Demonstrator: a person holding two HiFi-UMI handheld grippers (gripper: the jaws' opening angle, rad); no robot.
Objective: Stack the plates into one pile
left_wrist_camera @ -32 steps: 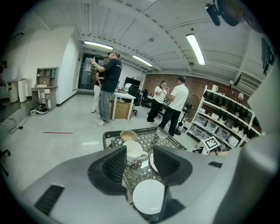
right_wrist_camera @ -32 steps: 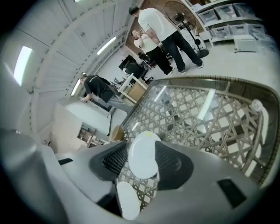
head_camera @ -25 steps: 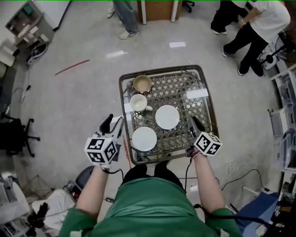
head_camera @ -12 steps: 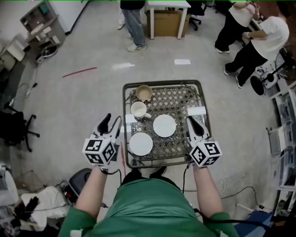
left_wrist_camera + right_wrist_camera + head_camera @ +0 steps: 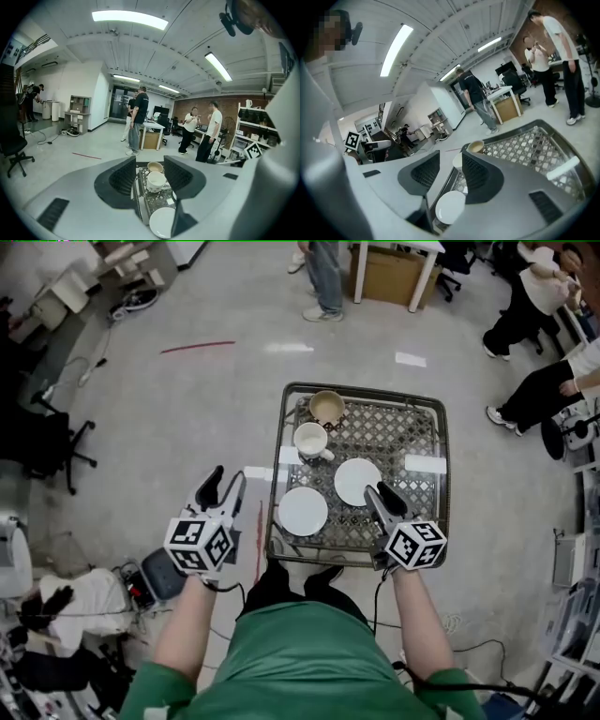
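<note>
table [image 5: 401, 430]: near plate [image 5: 303, 511] left | far plate [image 5: 352, 477] right | mug [image 5: 310, 440] behind

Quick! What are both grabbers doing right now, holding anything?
Left gripper: open, holding nothing.
Right gripper: jaws opening, nothing between them.

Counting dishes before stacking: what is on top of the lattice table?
A near white plate, a separate far white plate, a white mug, a tan bowl, white strips. Anything beneath each dish is covered.
</note>
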